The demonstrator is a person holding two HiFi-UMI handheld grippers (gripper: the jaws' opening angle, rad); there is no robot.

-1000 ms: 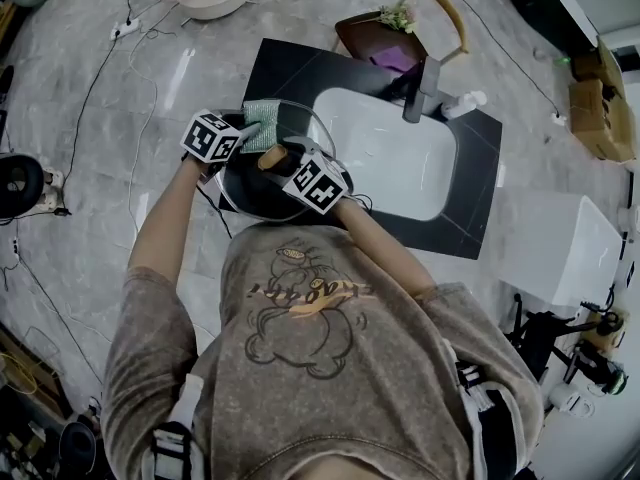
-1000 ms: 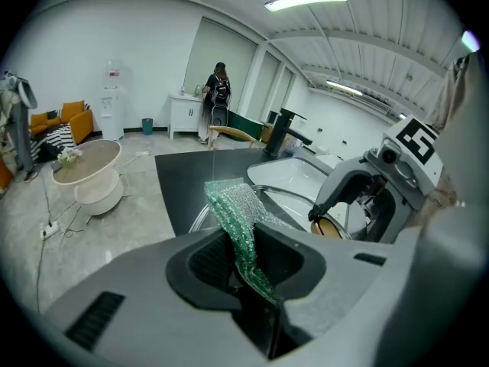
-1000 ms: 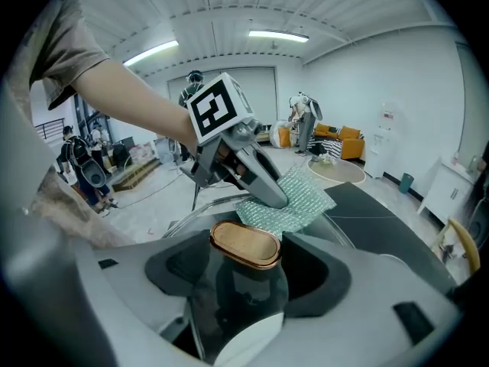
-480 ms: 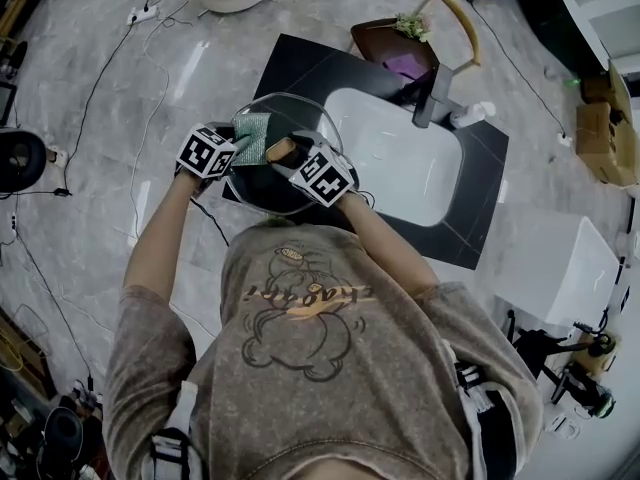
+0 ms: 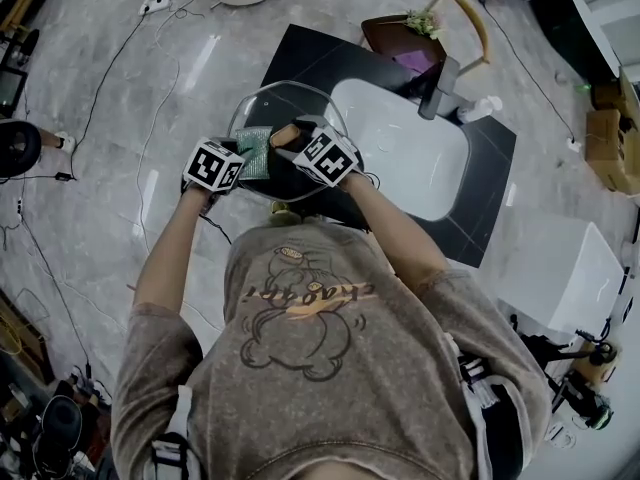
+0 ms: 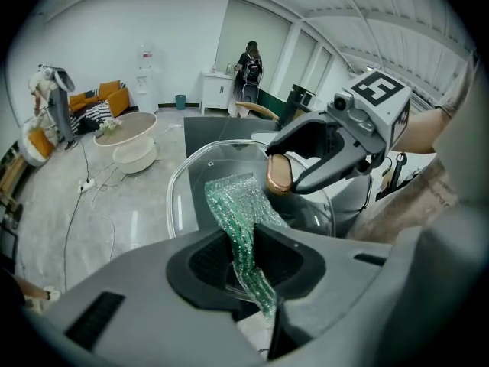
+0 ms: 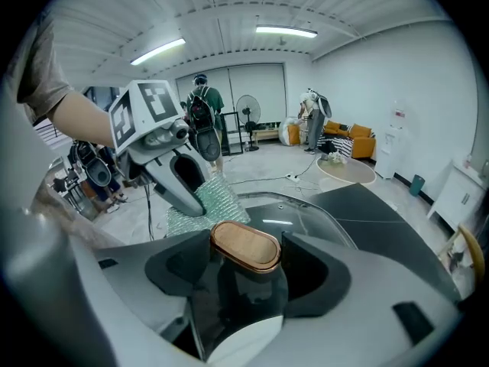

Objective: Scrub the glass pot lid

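- My right gripper [image 7: 245, 268] clamps the wooden knob [image 7: 244, 245] of the glass pot lid [image 5: 272, 101], which is held over the black counter's [image 5: 300, 56] edge, beside the white sink [image 5: 405, 163].
- My left gripper [image 6: 249, 260] pinches a green scouring cloth [image 6: 233, 197] laid against the glass.

We can read no text anywhere; the lettering on the person's brown printed T-shirt [image 5: 320, 368] is too blurred.
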